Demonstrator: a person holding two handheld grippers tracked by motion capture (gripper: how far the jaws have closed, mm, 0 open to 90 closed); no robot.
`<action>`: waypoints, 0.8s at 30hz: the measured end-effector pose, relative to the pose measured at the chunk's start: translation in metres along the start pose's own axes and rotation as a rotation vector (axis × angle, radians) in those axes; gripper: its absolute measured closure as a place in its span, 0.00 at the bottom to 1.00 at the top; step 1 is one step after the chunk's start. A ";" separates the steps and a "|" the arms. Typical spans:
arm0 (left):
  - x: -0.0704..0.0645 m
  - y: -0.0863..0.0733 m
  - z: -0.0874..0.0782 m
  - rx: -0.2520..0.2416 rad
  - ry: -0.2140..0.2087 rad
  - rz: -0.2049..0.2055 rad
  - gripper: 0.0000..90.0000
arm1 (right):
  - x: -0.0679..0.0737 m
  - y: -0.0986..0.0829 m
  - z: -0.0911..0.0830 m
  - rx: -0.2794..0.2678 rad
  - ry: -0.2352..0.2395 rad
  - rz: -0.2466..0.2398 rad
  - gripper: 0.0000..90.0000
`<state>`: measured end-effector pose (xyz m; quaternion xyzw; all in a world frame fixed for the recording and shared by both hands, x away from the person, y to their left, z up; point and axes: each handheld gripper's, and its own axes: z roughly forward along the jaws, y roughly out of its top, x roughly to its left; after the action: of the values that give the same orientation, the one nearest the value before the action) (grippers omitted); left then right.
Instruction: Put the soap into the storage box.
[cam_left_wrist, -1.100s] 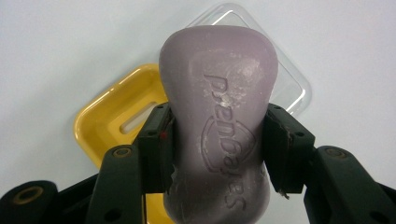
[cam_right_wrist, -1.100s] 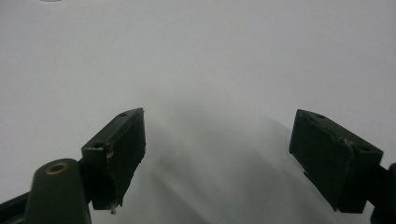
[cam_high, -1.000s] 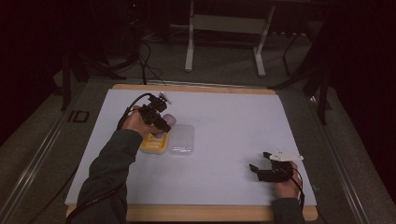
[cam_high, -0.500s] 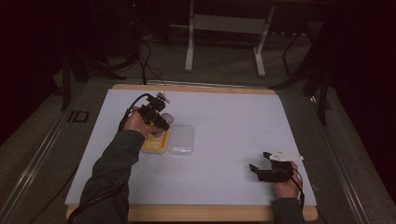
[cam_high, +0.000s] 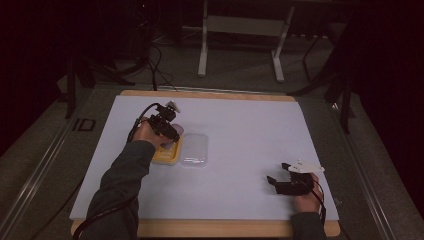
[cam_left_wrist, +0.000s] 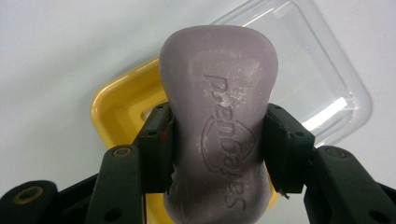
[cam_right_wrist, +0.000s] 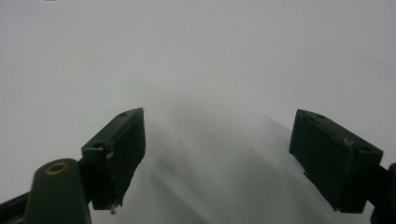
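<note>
So from up top I've got the left gripper (cam_high: 167, 131) sitting over the yellow tray (cam_high: 165, 154), with something pale purple just peeking out by its jaws, too small for me to call. A clear lid (cam_high: 194, 149) lies flat right beside the tray, touching or nearly so. My right gripper (cam_high: 280, 183) is parked well apart, low near the front right of the white mat (cam_high: 250, 125), jaws pointing left. Can't tell from here how either gripper's jaws stand.
</note>
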<state>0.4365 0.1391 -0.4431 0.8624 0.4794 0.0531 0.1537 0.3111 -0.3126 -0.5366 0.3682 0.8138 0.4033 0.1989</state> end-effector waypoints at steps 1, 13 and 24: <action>0.000 0.000 0.001 0.001 0.001 -0.007 0.55 | 0.000 0.000 0.000 0.000 0.000 -0.001 0.20; 0.010 -0.006 0.013 0.048 0.009 -0.040 0.55 | 0.000 0.000 0.000 0.001 0.000 -0.002 0.20; 0.016 -0.008 0.028 0.095 0.001 -0.069 0.55 | 0.000 0.000 0.000 0.002 0.000 -0.003 0.20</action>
<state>0.4447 0.1504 -0.4731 0.8515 0.5111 0.0251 0.1141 0.3111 -0.3125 -0.5366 0.3672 0.8147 0.4023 0.1989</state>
